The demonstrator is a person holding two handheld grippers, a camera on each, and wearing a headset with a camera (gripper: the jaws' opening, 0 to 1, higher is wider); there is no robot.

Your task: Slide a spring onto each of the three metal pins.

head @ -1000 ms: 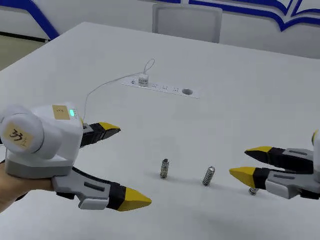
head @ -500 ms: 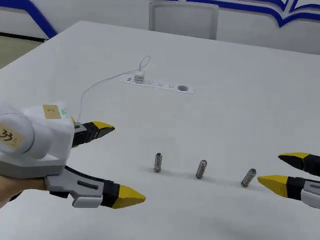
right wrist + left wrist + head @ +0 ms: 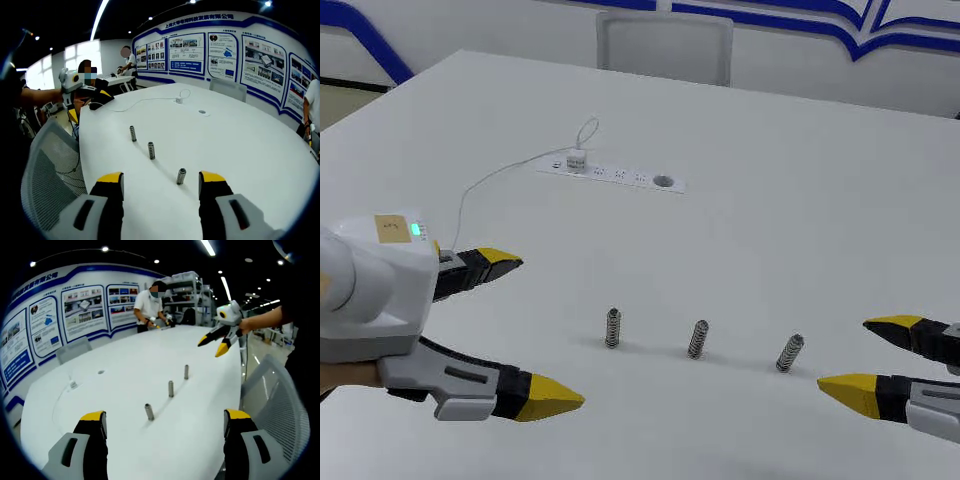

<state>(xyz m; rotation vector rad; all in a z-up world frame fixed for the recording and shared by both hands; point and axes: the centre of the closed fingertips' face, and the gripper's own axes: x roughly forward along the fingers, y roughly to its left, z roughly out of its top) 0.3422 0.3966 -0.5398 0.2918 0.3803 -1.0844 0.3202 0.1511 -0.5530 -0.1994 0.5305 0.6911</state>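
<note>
I judge the task done: three pins (image 3: 170, 388) stand in a row on the desk (image 3: 770, 200), between my grippers, each inside a grey coiled spring (image 3: 613, 327). The left gripper (image 3: 542, 330) and right gripper (image 3: 852, 352) have fingers wide, holding nothing. The next move is only to pull back.

White table, silver springs, yellow-tipped jaws.
Table (image 3: 800, 180) plain white, no pattern. Three springs (image 3: 613, 327) (image 3: 698, 339) (image 3: 790, 352) silver-grey, banded by their coils. Left gripper (image 3: 545, 332): white body, grey and black jaws, yellow tips, tan label, green light. Right gripper (image 3: 847, 352): black, yellow tips. Power strip (image 3: 610, 173) and cable (image 3: 490, 182) white. Chair (image 3: 665, 45) pale grey. Wall stripe (image 3: 770, 20) blue.
</note>
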